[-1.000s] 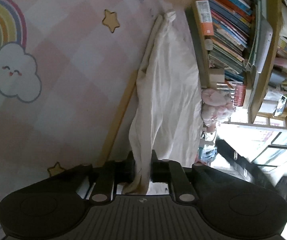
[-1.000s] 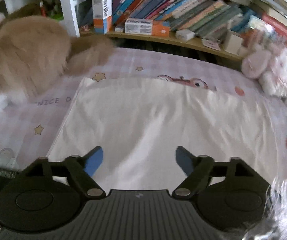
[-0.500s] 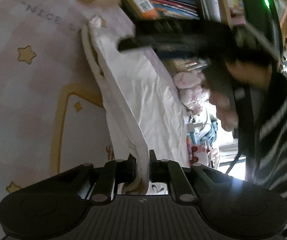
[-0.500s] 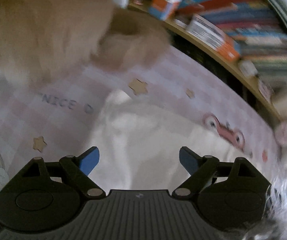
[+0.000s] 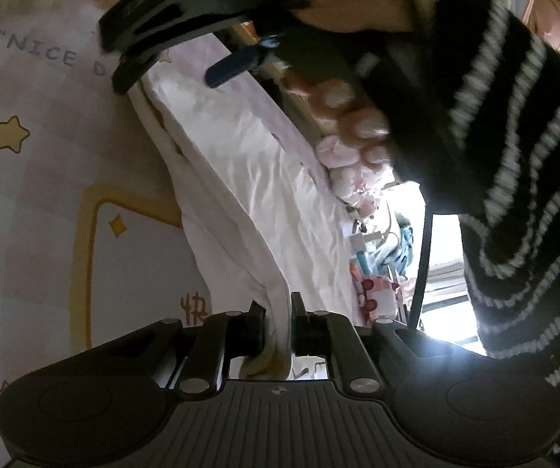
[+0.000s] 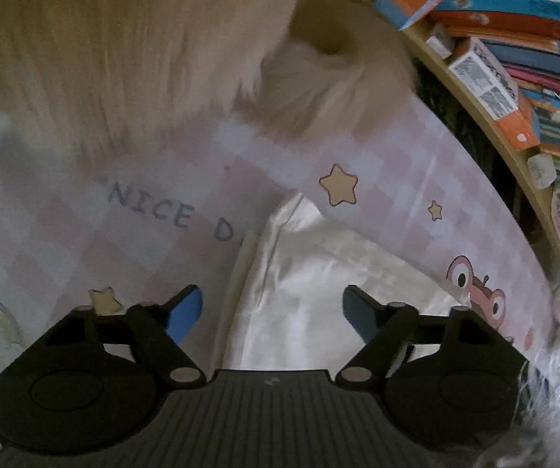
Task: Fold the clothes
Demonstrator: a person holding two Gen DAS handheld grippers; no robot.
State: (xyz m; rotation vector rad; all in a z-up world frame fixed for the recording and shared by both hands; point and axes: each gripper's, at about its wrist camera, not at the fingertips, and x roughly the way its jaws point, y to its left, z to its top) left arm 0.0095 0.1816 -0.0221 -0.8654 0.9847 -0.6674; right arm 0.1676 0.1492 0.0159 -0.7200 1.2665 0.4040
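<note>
Left wrist view: left gripper (image 5: 278, 323) clenched on a bunched corner of the white garment (image 5: 248, 163), cloth pinched between the black fingers (image 5: 256, 325) and hanging out below them. From there, garment stretched away in a long folded strip across the pink checked mat (image 5: 45, 195), far corner near the "NICE D" print (image 5: 41, 52). Right gripper (image 5: 186, 39) reaching in from the top over that far corner, one blue finger (image 5: 233, 68) showing above the cloth, apart from it. Behind, a hand (image 5: 354, 124) and a black sleeve with white stripes (image 5: 514, 136). Pink plush toys (image 5: 338, 156) along the mat's far edge.

Right wrist view: right gripper (image 6: 272, 312) pointing steeply down at the garment's (image 6: 319, 292) corner, blue fingers (image 6: 184, 312) apart and closing, the folded edge between them, not yet pinched. Corner lying on the mat (image 6: 123, 253) just beside the print (image 6: 170, 214) and below a star (image 6: 338, 185). Tan furry shape (image 6: 143, 39), blurred, filling the top left. Bookshelf (image 6: 514, 58) curving along the right.
</note>
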